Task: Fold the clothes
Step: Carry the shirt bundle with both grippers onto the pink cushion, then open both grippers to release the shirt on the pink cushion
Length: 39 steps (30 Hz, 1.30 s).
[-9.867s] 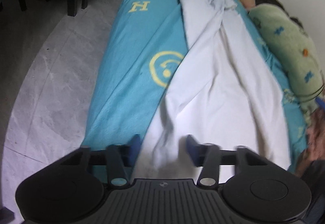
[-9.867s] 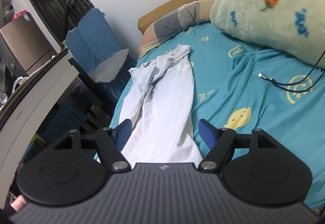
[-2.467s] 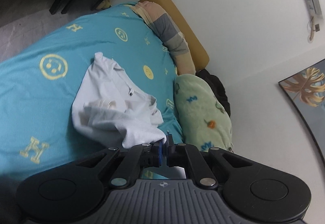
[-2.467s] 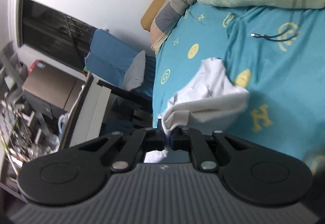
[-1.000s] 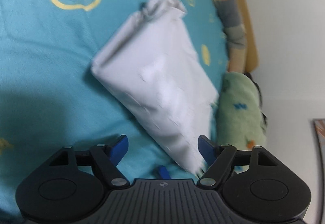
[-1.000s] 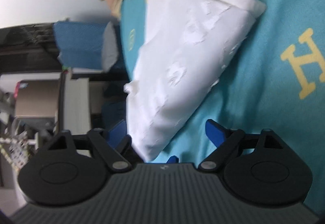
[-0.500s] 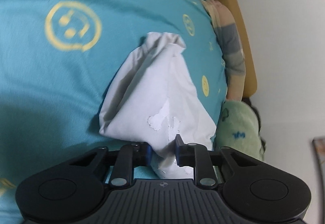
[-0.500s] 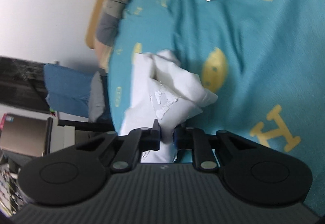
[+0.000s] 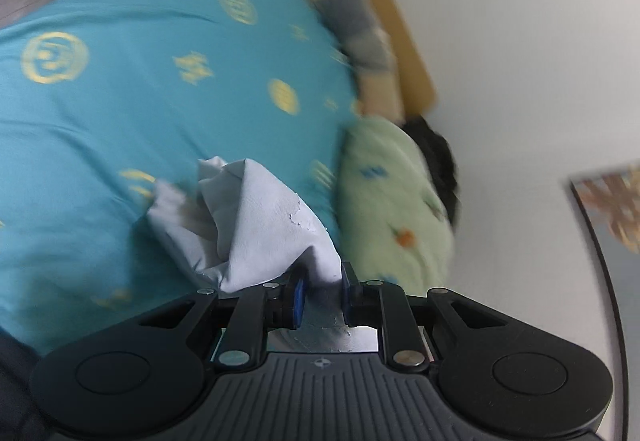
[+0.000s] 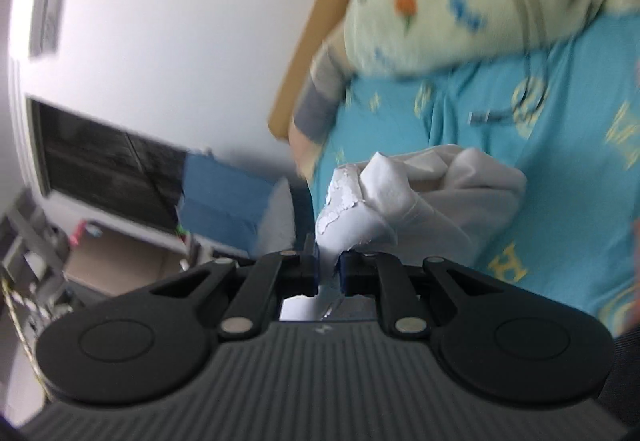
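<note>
- Your left gripper is pinching an edge of the white shirt; its blue-padded fingers are nearly together, with a narrow gap filled by bunched cloth.
- From that grip, the shirt is fanning out ahead of the gripper in a crumpled, partly folded bundle, its far end lying on the blue bedsheet.
- A patch of cracked, peeling print is showing on the shirt's surface close to the left fingers.
- Your right gripper is clamping another part of the same shirt; its fingers are almost closed, with only a thin fold of white cloth between them.
- In the right wrist view, the shirt is rising from the fingers as a rounded lump, with flaking print on the near face, and the rest of it is resting on the bedsheet.
- A green blanket with small coloured motifs is lying on the bed just beyond the shirt, on the wall side.
- A striped pillow is sitting at the head of the bed against a tan headboard.
- A cable is lying on the sheet near the blanket, apart from the shirt.
- Both views are blurred, so finer creases and the shirt's exact folds are hard to make out.
- No boxes, baskets or other containers are identifiable here.
</note>
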### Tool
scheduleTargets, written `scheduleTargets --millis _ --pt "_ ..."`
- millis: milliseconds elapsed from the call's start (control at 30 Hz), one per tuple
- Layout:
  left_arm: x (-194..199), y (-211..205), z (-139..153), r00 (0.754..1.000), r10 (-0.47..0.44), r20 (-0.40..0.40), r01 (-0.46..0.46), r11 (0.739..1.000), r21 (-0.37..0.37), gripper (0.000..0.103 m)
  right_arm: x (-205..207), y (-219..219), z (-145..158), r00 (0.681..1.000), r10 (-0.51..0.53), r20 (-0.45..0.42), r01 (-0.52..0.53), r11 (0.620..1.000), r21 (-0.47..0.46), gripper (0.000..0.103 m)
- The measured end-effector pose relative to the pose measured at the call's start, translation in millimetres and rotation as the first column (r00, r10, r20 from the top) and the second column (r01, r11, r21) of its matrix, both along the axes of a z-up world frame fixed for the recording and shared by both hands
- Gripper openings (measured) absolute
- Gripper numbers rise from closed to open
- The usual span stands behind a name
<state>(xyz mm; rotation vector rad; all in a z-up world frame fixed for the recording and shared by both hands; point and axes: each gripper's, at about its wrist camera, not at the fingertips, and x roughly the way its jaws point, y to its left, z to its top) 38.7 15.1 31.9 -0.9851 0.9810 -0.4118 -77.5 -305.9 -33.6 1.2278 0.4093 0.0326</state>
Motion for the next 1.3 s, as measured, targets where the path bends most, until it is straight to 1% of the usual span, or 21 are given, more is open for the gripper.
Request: scheduleTargets --millis 67,167,233,333,433,500,533,600,633,667,767,800,900,967,1033,1100,1133,1167,1200,1233,1300 --pt "1.5 -51.3 18.1 0.998 -0.061 0.024 0.062 0.998 -0.024 0.019 -24.5 -30.7 16.4 0.999 -0.050 0.010 0.050 0.999 -0.007 0.013" --pt "3.8 -128.2 45.2 0.986 -0.152 0.063 0.155 0.986 -0.057 0.019 -50.1 -85.4 44.2 0.992 -0.127 0.012 0.128 0.991 -0.047 0.013" --pt "5.4 -179.5 63.2 0.973 -0.210 0.091 0.217 0.973 -0.077 0.019 -60.6 -126.6 68.4 0.983 -0.180 0.021 0.181 0.980 -0.086 0.013" --pt "7.7 -256.4 90.3 0.946 -0.295 0.134 0.309 0.945 -0.104 0.019 -72.3 -188.6 115.5 0.966 -0.253 0.062 0.260 0.951 -0.170 0.013" --pt "6.9 -332.0 113.8 0.909 -0.370 0.191 0.396 0.910 -0.121 0.019 -92.1 -245.7 169.3 0.933 -0.327 0.147 0.356 0.897 -0.261 0.013" --pt "0.9 -380.0 122.7 0.878 -0.409 0.250 0.447 0.887 -0.118 0.019 -110.1 -274.7 200.0 0.901 -0.381 0.210 0.430 0.850 -0.305 0.013" --pt "-2.2 -404.0 127.1 0.860 -0.427 0.280 0.472 0.874 -0.115 0.019 -120.0 -285.5 212.0 0.884 -0.402 0.241 0.464 0.821 -0.333 0.013" --pt "-8.2 -452.0 136.0 0.821 -0.461 0.337 0.520 0.847 -0.108 0.019 -137.1 -301.0 222.6 0.858 -0.427 0.285 0.511 0.766 -0.390 0.013" --pt "-13.0 -468.6 130.5 0.805 -0.475 0.356 0.536 0.839 -0.093 0.019 -145.2 -307.0 217.9 0.850 -0.444 0.284 0.526 0.750 -0.401 0.013" --pt "-19.8 -475.8 116.1 0.788 -0.499 0.359 0.553 0.831 -0.060 0.019 -153.3 -312.9 212.9 0.841 -0.461 0.282 0.540 0.733 -0.413 0.013" --pt "-41.3 -491.2 68.0 0.735 -0.580 0.350 0.603 0.796 0.053 0.019 -169.3 -321.8 169.0 0.838 -0.517 0.178 0.533 0.700 -0.475 0.013" --pt "-48.4 -496.4 51.9 0.717 -0.606 0.345 0.618 0.781 0.090 0.019 -175.9 -321.7 150.0 0.836 -0.533 0.131 0.523 0.701 -0.485 0.013" --pt "-65.2 -489.0 29.6 0.684 -0.649 0.332 0.634 0.755 0.169 0.019 -195.2 -317.1 89.7 0.835 -0.549 -0.027 0.483 0.756 -0.441 0.013" --pt "-76.2 -482.9 15.9 0.664 -0.675 0.321 0.642 0.735 0.220 0.020 -205.9 -312.3 67.3 0.831 -0.553 -0.058 0.485 0.772 -0.410 0.013" --pt "-87.2 -476.8 2.3 0.643 -0.701 0.309 0.647 0.713 0.270 0.024 -216.6 -307.3 45.1 0.827 -0.555 -0.087 0.488 0.786 -0.379 0.013" --pt "-93.8 -470.6 5.8 0.633 -0.714 0.300 0.637 0.700 0.321 0.028 -216.2 -302.2 40.6 0.824 -0.554 -0.121 0.477 0.793 -0.379 0.014" --pt "-97.2 -465.5 10.3 0.632 -0.712 0.307 0.627 0.702 0.336 0.028 -213.6 -299.9 41.7 0.822 -0.551 -0.145 0.467 0.797 -0.384 0.015" --pt "-98.3 -461.8 15.0 0.634 -0.706 0.316 0.617 0.708 0.343 0.035 -212.1 -294.8 47.4 0.820 -0.550 -0.158 0.453 0.793 -0.407 0.015" --pt "-95.5 -460.2 19.2 0.636 -0.702 0.321 0.610 0.712 0.348 0.048 -210.6 -289.7 53.3 0.818 -0.549 -0.170 0.439 0.788 -0.431 0.015" --pt "-94.8 -458.1 22.8 0.636 -0.699 0.328 0.602 0.715 0.356 0.053 -209.1 -284.5 59.2 0.816 -0.549 -0.183 0.425 0.783 -0.454 0.015" --pt "-105.9 -445.4 46.1 0.626 -0.697 0.350 0.578 0.716 0.391 0.060 -218.2 -272.7 72.7 0.820 -0.545 -0.176 0.405 0.769 -0.495 0.015"
